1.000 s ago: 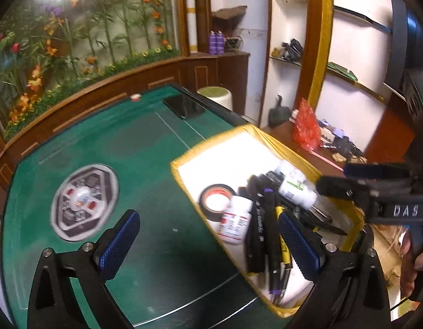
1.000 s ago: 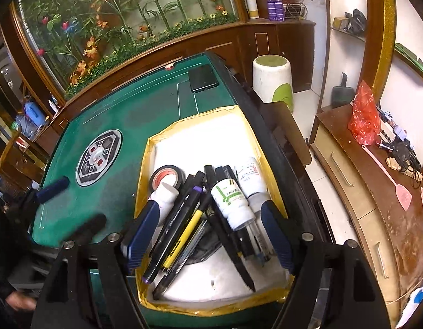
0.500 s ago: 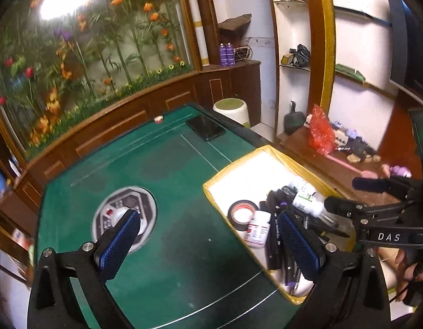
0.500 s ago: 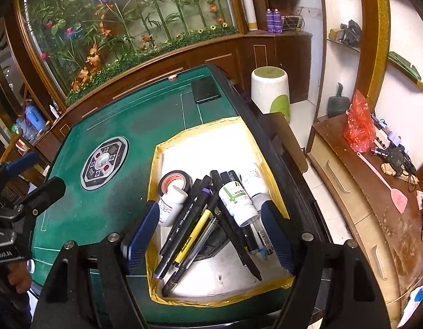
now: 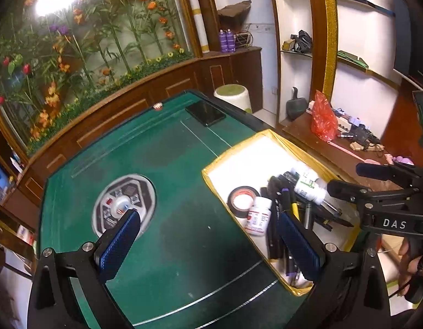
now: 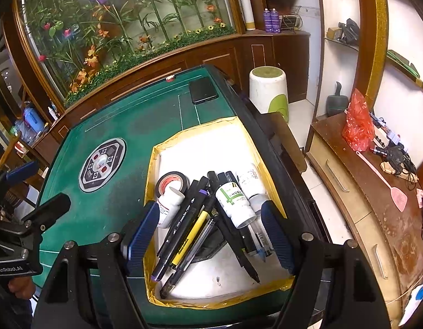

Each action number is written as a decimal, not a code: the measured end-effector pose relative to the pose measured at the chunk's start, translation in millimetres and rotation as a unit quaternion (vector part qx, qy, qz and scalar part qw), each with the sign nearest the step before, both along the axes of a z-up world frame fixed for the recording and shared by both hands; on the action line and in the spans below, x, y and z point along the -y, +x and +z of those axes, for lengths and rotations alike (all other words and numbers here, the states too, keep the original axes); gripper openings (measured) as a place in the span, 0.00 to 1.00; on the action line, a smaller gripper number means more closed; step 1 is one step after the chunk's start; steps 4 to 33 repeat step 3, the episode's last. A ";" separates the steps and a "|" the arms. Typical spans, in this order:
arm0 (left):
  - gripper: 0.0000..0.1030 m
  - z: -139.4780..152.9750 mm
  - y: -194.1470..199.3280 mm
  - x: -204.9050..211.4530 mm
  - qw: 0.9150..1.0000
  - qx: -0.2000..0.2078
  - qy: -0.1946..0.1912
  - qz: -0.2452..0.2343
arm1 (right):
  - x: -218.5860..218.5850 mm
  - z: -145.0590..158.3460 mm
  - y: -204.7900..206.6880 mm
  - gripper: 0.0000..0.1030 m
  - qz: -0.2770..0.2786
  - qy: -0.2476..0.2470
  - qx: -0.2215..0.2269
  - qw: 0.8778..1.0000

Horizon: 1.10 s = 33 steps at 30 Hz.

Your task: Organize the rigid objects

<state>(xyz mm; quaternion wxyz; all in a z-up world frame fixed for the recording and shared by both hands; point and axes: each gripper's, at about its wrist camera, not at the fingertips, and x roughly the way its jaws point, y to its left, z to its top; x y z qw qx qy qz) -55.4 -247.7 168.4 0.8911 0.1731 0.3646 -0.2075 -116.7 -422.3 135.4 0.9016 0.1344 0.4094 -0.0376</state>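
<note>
A yellow-rimmed tray [image 6: 152, 181] with a white floor sits along the right edge of the green counter [image 6: 123, 126], and the rigid objects lie heaped in its near half. A roll of black tape [image 6: 172, 181] lies flat toward the tray's left wall, with a small white bottle [image 6: 170, 206] on its side just touching it. Beside that, a bundle of dark markers [image 6: 181, 219] and a yellow pen [image 6: 190, 237] fan toward the near rim, and a green-labelled bottle [image 6: 233, 201] lies across them, another white bottle [image 6: 251, 182] at its right.

The right tool [image 6: 210, 234] hangs over this heap, its blue pads spread wide and holding nothing. The left tool [image 5: 208, 246] hovers above the bare felt left of the tray (its right pad overlapping the tray's left wall in view), also spread and empty.

A black phone [image 6: 203, 90] lies at the counter's far right corner.
</note>
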 end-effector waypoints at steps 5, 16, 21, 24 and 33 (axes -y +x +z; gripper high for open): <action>0.99 -0.6 0.3 -0.4 1.000 -0.003 -0.003 -0.002 | 0.6 -0.4 0.0 0.74 0.000 0.000 0.000 1.000; 0.99 -0.6 0.3 -0.4 1.000 -0.003 -0.003 -0.002 | 0.6 -0.4 0.0 0.74 0.000 0.000 0.000 1.000; 0.99 -0.6 0.3 -0.4 1.000 -0.003 -0.003 -0.002 | 0.6 -0.4 0.0 0.74 0.000 0.000 0.000 1.000; 0.99 -0.6 0.3 -0.4 1.000 -0.003 -0.003 -0.002 | 0.6 -0.4 0.0 0.74 0.000 0.000 0.000 1.000; 0.99 -0.6 0.3 -0.4 1.000 -0.003 -0.003 -0.002 | 0.6 -0.4 0.0 0.74 0.000 0.000 0.000 1.000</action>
